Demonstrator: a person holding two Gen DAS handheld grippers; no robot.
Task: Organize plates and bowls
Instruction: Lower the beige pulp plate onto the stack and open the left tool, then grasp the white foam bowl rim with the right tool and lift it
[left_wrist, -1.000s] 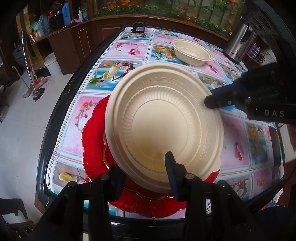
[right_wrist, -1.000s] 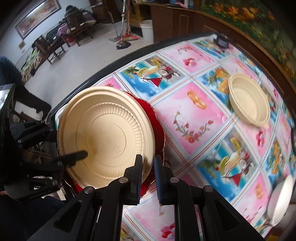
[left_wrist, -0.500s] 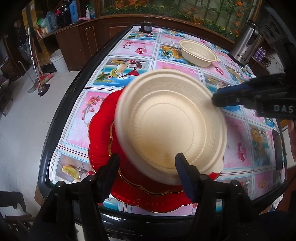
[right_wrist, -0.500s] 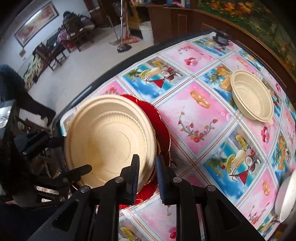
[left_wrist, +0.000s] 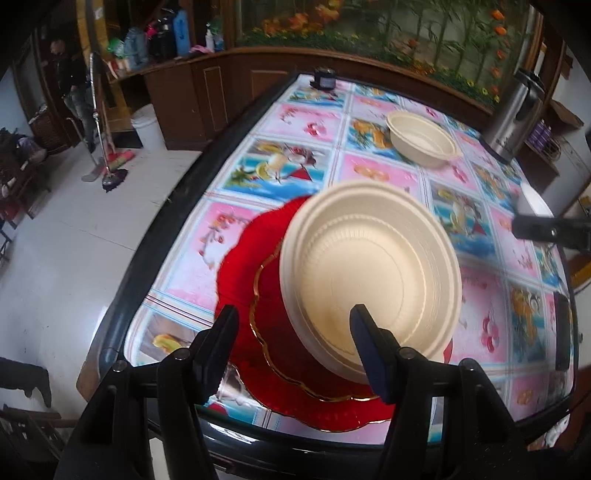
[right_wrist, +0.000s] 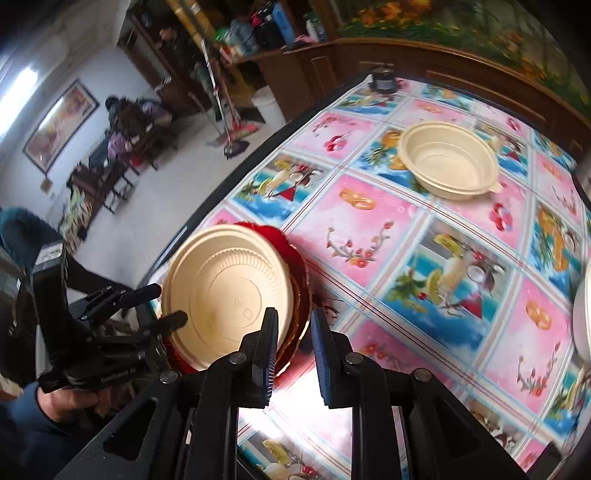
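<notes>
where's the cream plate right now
The cream plate sits on the red plate at the table's near edge, between the open left gripper fingers.

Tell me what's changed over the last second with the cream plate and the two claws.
Both claws have pulled back from the cream plate. The left claw stays open; the right claw has opened slightly and holds nothing. The plate still sits on the red plate; the cream bowl hasn't moved.

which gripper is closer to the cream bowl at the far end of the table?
Right. The right gripper is empty, facing the cream bowl across open tablecloth; the left gripper sits at the beige plate on the near edge.
</notes>
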